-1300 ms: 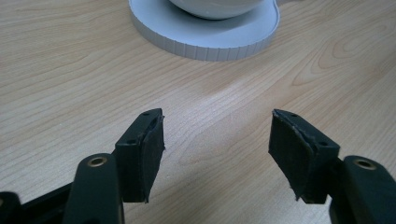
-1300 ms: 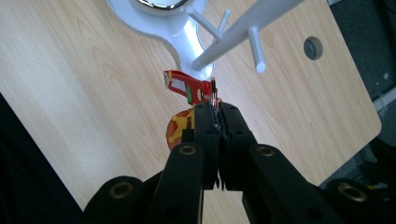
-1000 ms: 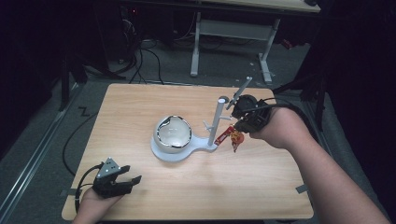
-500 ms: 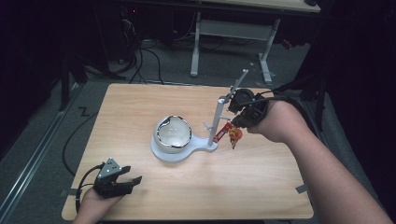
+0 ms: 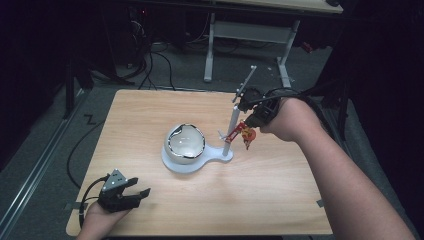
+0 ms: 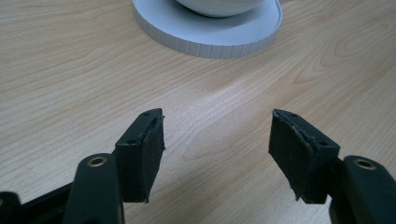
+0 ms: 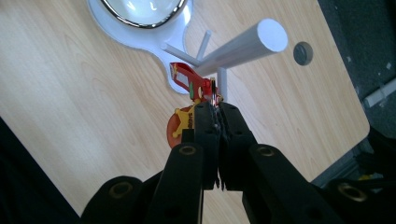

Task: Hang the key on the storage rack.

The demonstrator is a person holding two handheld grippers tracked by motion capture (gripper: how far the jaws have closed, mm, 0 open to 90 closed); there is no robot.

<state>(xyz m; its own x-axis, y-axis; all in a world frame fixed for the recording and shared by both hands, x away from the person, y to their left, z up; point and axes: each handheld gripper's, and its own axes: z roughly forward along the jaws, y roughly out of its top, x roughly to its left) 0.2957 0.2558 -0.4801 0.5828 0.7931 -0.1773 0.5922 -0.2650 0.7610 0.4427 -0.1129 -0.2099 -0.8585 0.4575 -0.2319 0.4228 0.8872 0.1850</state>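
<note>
The left gripper (image 5: 131,192) rests near the table's (image 5: 150,115) front edge, jaws spread and empty. Farther on sits the white stand (image 5: 200,162) with its bowl (image 5: 185,143). Beyond, the right gripper (image 5: 248,121) is clenched on the red keychain (image 5: 241,134) (just beside the stand's post (image 5: 231,131)).

Keychain (image 7: 187,119) partly hidden behind jaws
</note>
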